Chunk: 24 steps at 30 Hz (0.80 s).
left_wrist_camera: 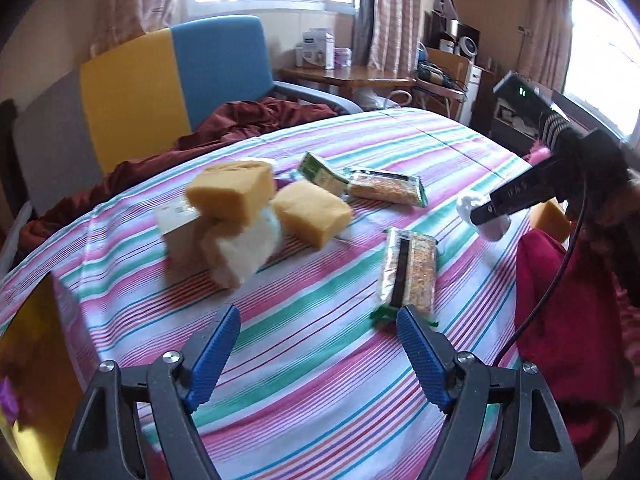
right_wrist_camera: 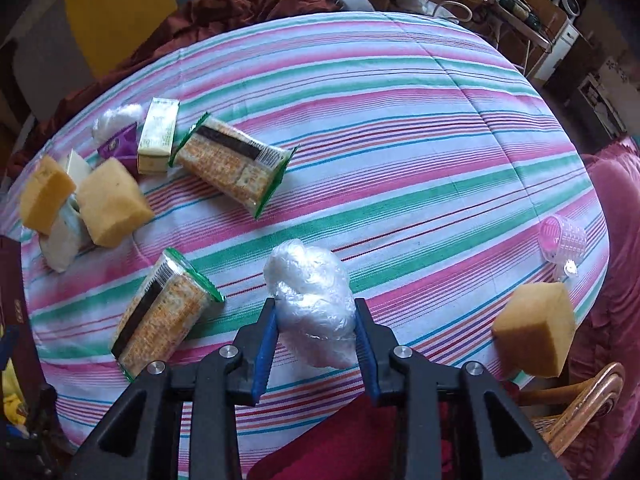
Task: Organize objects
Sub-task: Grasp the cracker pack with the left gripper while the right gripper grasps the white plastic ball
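My right gripper [right_wrist_camera: 316, 312] is shut on a crumpled clear plastic bag [right_wrist_camera: 310, 296] and holds it above the striped tablecloth [right_wrist_camera: 400, 140]. In the left wrist view it shows at the right [left_wrist_camera: 486, 216] with the bag [left_wrist_camera: 468, 202] in its jaws. My left gripper [left_wrist_camera: 318, 320] is open and empty, low over the cloth, just short of a cracker packet [left_wrist_camera: 408, 266]. Two yellow sponges [left_wrist_camera: 236, 190] [left_wrist_camera: 312, 212] lie piled with a white wad [left_wrist_camera: 248, 246] and a box [left_wrist_camera: 180, 232]. A second cracker packet [right_wrist_camera: 232, 162] and a green box [right_wrist_camera: 158, 134] lie beyond.
A third sponge [right_wrist_camera: 536, 328] sits at the table's right edge near a pink plastic cup [right_wrist_camera: 562, 240]. A blue-and-yellow chair [left_wrist_camera: 172, 80] with a maroon cloth [left_wrist_camera: 248, 120] stands behind the table. A wicker chair [right_wrist_camera: 576, 404] is at the lower right.
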### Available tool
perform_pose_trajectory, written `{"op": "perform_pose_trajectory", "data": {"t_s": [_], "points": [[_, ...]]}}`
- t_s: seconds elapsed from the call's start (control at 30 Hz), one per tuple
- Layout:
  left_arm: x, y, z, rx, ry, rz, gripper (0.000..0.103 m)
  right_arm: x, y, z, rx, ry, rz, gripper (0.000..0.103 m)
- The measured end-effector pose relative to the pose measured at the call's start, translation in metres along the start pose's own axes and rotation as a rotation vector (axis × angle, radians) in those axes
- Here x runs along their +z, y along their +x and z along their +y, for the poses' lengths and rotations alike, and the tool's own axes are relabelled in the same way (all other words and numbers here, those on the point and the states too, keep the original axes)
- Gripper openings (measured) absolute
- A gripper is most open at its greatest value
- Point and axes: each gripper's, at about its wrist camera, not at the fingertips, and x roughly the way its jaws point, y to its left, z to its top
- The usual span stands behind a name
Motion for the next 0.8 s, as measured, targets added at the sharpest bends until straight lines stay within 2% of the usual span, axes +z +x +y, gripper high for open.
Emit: {"op": "perform_pose_trajectory", "data": {"t_s": [0.1, 0.27, 0.47, 0.6, 0.63, 0.7, 0.77, 0.8], "points": [[0.007, 0.017, -0.016, -0.041, 0.038, 0.011, 0.08, 0.0, -0.002, -0.001, 0.037, 0.014, -0.001, 0.036], [0.019, 0.046, -0.042, -0.067, 0.112, 0.038, 0.08, -0.001, -0.002, -0.004, 0.096, 0.029, 0.004, 0.036], [0.029, 0.074, -0.055, -0.1, 0.151, 0.073, 0.081, -0.004, -0.007, -0.007, 0.13, 0.045, 0.006, 0.036], [0.03, 0.096, -0.056, -0.087, 0.159, 0.1, 0.08, -0.002, -0.002, -0.004, 0.139, 0.042, 0.013, 0.036], [0.028, 0.103, -0.053, -0.099, 0.143, 0.121, 0.075, -0.002, -0.002, -0.004, 0.139, 0.042, 0.013, 0.036], [0.025, 0.105, -0.046, -0.118, 0.098, 0.106, 0.071, -0.002, -0.001, -0.006, 0.147, 0.045, 0.012, 0.036], [0.022, 0.098, -0.044, -0.094, 0.082, 0.094, 0.048, -0.003, -0.002, -0.006, 0.148, 0.045, 0.011, 0.036], [0.02, 0.095, -0.044, -0.084, 0.077, 0.091, 0.048, -0.003, -0.002, -0.006, 0.15, 0.042, 0.013, 0.036]]}}
